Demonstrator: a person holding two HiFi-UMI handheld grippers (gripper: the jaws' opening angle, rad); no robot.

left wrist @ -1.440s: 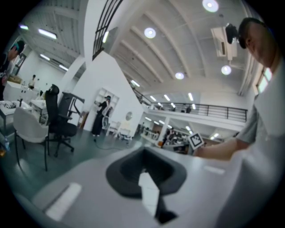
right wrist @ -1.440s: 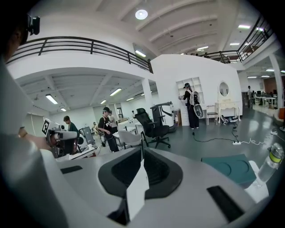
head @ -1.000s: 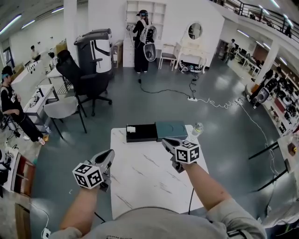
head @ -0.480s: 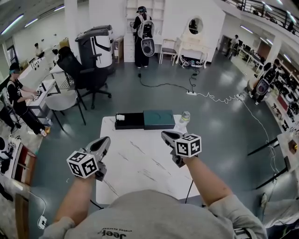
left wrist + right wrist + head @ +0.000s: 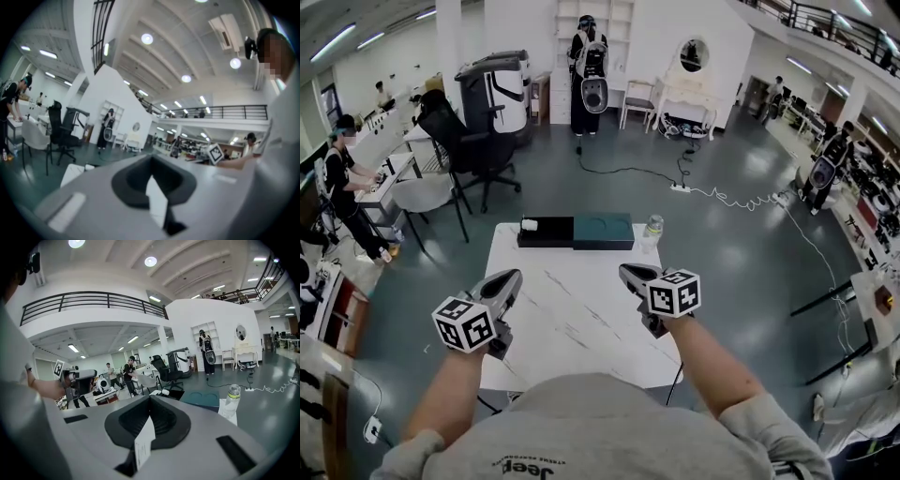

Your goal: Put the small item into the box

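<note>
Box (image 5: 546, 232) sits higher in our head view than before.
We hold left gripper (image 5: 513, 276) and right gripper (image 5: 624, 273) over the table (image 5: 572, 314), jaws pressed together, empty.

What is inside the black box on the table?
One small white item sits at the left end of the black box. The rest is too dark to tell.
</note>
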